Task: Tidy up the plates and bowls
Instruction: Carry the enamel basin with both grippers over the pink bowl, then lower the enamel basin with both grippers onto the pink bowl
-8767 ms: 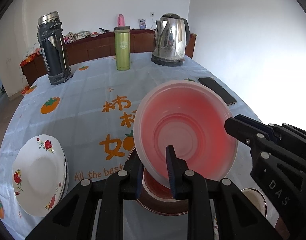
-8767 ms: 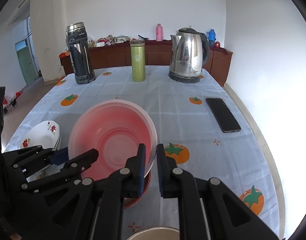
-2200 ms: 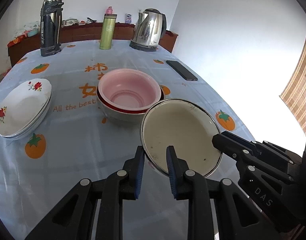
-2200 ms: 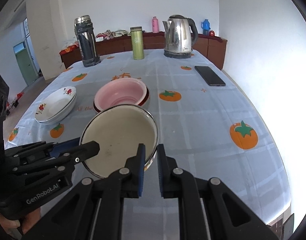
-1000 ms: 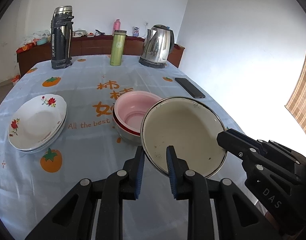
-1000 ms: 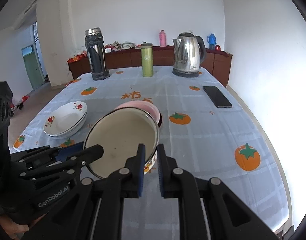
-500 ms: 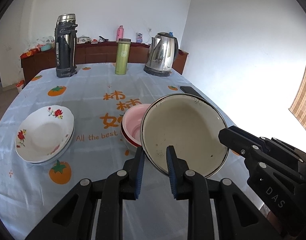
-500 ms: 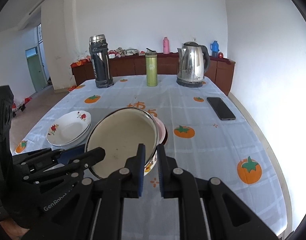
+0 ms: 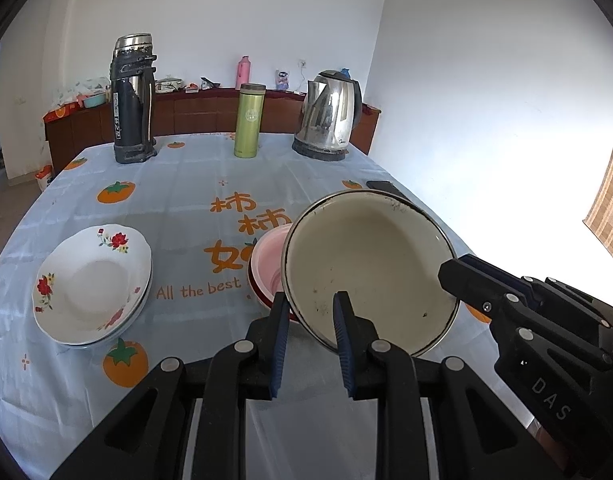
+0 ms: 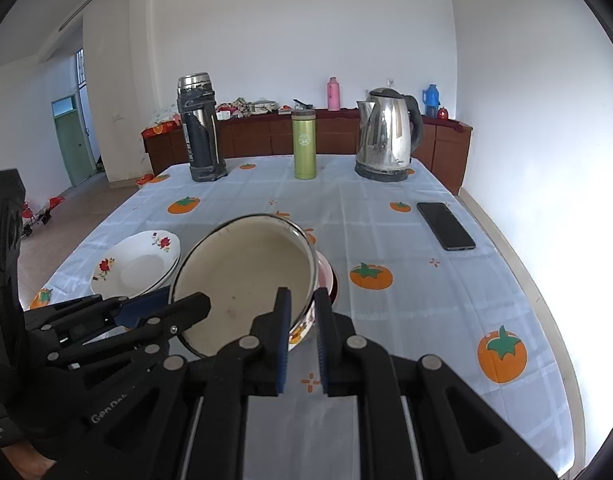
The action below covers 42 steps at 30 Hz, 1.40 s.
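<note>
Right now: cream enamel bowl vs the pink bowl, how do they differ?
The cream enamel bowl is held off the table, tilted, by the left gripper and right gripper on opposite rims; the pink bowl sits level, nested in a red-rimmed bowl. The cream bowl has a dark rim and specks inside; the pink bowl is plain. The cream bowl looks wider. Both are round and empty.

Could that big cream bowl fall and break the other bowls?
It might. The cream bowl is up in the air, tilted, pinched only at its rim by the left gripper and the right gripper. If one pinch slips, it could drop onto the pink bowl just beneath and chip it. The white flowered plates lie close to the left, so a swing that way could knock them too.
</note>
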Available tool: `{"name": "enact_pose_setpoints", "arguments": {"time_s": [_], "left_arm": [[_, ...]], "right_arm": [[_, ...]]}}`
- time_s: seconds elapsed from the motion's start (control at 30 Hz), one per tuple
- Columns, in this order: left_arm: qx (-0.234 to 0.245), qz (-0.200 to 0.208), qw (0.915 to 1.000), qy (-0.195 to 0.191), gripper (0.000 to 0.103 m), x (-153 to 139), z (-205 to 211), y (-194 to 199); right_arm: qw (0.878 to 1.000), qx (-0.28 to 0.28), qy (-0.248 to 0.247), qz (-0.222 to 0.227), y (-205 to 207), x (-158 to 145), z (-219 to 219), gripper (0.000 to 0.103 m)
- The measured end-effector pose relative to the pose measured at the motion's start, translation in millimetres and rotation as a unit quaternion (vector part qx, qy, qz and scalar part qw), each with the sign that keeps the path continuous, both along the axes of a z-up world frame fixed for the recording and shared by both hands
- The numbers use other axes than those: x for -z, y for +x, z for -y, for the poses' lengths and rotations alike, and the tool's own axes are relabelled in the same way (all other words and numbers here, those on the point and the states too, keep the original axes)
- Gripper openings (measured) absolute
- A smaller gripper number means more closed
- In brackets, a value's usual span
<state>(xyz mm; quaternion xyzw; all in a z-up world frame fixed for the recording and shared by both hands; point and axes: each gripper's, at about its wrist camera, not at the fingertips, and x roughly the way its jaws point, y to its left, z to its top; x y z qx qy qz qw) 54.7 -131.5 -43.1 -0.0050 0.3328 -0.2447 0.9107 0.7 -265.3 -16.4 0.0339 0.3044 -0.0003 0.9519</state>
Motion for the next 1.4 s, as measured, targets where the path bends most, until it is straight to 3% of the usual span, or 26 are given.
{"name": "enact_pose_setpoints", "arguments": {"time_s": [0.73, 1.4], "left_arm": [[-0.002, 0.022, 0.9997, 0.012, 0.025, -15, 11, 28], [0.002, -0.025, 0.9983, 0.053, 0.025, 12, 28, 64]], "right_arm": [[1.0, -0.004, 0.002, -0.003, 37, -10, 12, 0.012], [0.997, -0.004, 0.03, -0.075, 88, 27, 31, 0.012]]}}
